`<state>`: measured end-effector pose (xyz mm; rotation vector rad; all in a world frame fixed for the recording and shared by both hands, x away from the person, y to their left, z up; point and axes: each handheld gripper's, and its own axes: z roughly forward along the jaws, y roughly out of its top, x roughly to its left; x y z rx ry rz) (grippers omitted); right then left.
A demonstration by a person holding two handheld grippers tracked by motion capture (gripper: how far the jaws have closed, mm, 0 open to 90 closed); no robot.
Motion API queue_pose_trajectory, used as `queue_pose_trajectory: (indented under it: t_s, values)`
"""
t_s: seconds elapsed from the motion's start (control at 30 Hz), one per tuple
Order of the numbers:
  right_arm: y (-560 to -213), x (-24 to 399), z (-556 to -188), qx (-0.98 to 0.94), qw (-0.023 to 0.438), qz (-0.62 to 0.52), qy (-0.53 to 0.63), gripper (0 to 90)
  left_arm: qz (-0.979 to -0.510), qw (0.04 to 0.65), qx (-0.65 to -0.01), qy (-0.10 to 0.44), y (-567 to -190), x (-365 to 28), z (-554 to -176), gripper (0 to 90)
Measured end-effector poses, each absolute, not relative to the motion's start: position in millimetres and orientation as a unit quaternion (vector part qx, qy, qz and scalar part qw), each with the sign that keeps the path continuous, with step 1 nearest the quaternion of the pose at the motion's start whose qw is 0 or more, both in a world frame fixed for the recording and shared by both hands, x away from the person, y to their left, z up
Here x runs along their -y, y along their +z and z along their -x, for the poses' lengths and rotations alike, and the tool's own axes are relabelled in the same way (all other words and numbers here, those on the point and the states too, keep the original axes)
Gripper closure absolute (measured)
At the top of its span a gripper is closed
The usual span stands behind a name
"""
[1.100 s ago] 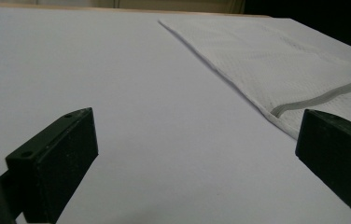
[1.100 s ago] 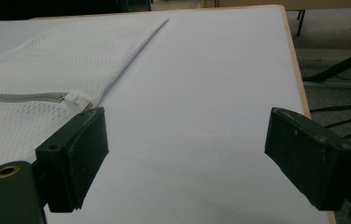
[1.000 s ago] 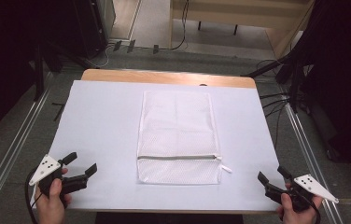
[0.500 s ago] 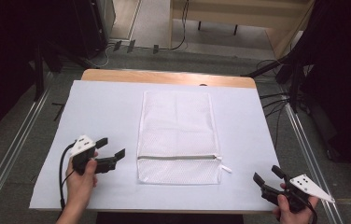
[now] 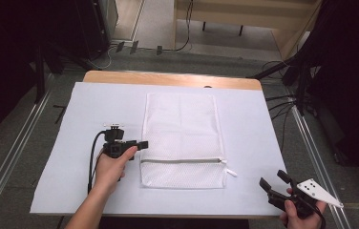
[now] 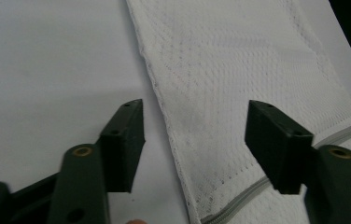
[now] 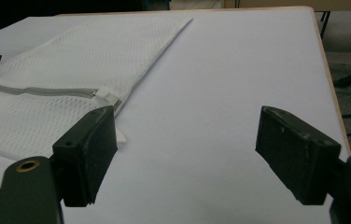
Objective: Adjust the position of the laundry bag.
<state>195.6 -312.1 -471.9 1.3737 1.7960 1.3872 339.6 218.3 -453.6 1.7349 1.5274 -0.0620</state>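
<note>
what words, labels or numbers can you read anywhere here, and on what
None: no readable text in any view.
The white mesh laundry bag shows plain netting and a grey zipper, no label.
The grey plate on the right gripper bears only dark dots.
The white table cover is blank.

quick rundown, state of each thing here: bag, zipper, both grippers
mesh bag: flat on the white sheet, unfolded
zipper: closed, pull at the right end
left gripper: at the bag's left edge, jaws have just been closing, apart, not gripping
right gripper: open, off the bag, holding nothing
</note>
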Motion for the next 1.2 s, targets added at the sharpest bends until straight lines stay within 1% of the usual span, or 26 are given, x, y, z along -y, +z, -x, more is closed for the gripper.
queue_pose_trajectory:
  t_s: [0.07,0.17,0.23,0.3,0.33,0.4,0.43,0.5,0.53,0.57,0.6,0.63,0.67,0.7,0.8,0.83,0.87,0.93,0.97,1.13,1.17,1.2]
  values:
    - [-472,312,-196,-0.658,0.241,-0.502,0.507,21.5,-0.697,0.389,-0.600,-0.056,-457,-215,-342,46.4]
    - [-472,312,-197,-0.659,0.241,-0.503,0.505,21.7,-0.708,0.374,-0.597,-0.049,-457,-213,-343,51.6]
    - [-472,311,-198,-0.658,0.241,-0.504,0.506,21.8,-0.700,0.370,-0.608,-0.060,-457,-215,-345,53.5]
    - [-472,310,-198,-0.659,0.242,-0.502,0.505,21.8,-0.703,0.366,-0.607,-0.053,-457,-214,-344,57.6]
    - [-472,310,-197,-0.660,0.241,-0.502,0.504,21.8,-0.716,0.354,-0.601,-0.035,-455,-211,-343,58.9]
    - [-473,310,-198,-0.661,0.240,-0.502,0.503,21.8,-0.721,0.344,-0.601,-0.028,-454,-208,-344,63.9]
    - [-473,309,-199,-0.661,0.237,-0.504,0.502,21.9,-0.745,0.317,-0.587,-0.011,-451,-200,-346,66.1]
    - [-474,308,-200,-0.662,0.238,-0.504,0.502,22.1,-0.775,0.277,-0.567,0.017,-446,-191,-348,70.6]
    - [-474,308,-200,-0.662,0.238,-0.504,0.502,22.1,-0.775,0.277,-0.567,0.017,-446,-191,-348,72.9]
    - [-475,306,-201,-0.664,0.237,-0.502,0.500,22.3,-0.802,0.238,-0.545,0.052,-443,-181,-348,76.9]
    - [-475,306,-201,-0.665,0.236,-0.504,0.499,22.3,-0.809,0.226,-0.538,0.067,-443,-177,-348,81.1]
    - [-475,305,-201,-0.666,0.237,-0.501,0.499,22.3,-0.815,0.221,-0.530,0.070,-442,-176,-348,83.2]
    - [-475,304,-201,-0.668,0.237,-0.501,0.497,22.4,-0.815,0.221,-0.530,0.070,-442,-176,-348,88.8]
    - [-475,303,-201,-0.669,0.239,-0.500,0.495,22.5,-0.817,0.234,-0.523,0.059,-444,-177,-349,90.0]
    - [-475,302,-201,-0.672,0.240,-0.499,0.492,22.6,-0.815,0.243,-0.523,0.056,-444,-180,-348,90.0]
    - [-476,303,-201,-0.672,0.240,-0.500,0.491,22.9,-0.813,0.256,-0.522,0.041,-445,-185,-346,90.0]
    - [-476,303,-201,-0.672,0.240,-0.500,0.491,22.9,-0.813,0.256,-0.522,0.041,-445,-185,-346,90.0]
    - [-476,304,-201,-0.671,0.238,-0.501,0.492,23.3,-0.813,0.269,-0.516,0.021,-445,-191,-341,90.0]
    - [-476,305,-201,-0.671,0.238,-0.502,0.491,23.3,-0.816,0.277,-0.507,0.005,-444,-200,-333,90.0]
    - [-477,304,-202,-0.671,0.234,-0.504,0.492,23.9,-0.809,0.293,-0.510,-0.002,-439,-219,-317,90.0]
    - [-477,303,-202,-0.671,0.234,-0.503,0.492,24.0,-0.803,0.299,-0.516,-0.007,-436,-231,-311,90.0]
    - [-477,303,-202,-0.671,0.235,-0.502,0.492,24.1,-0.803,0.299,-0.516,-0.007,-436,-231,-311,90.0]
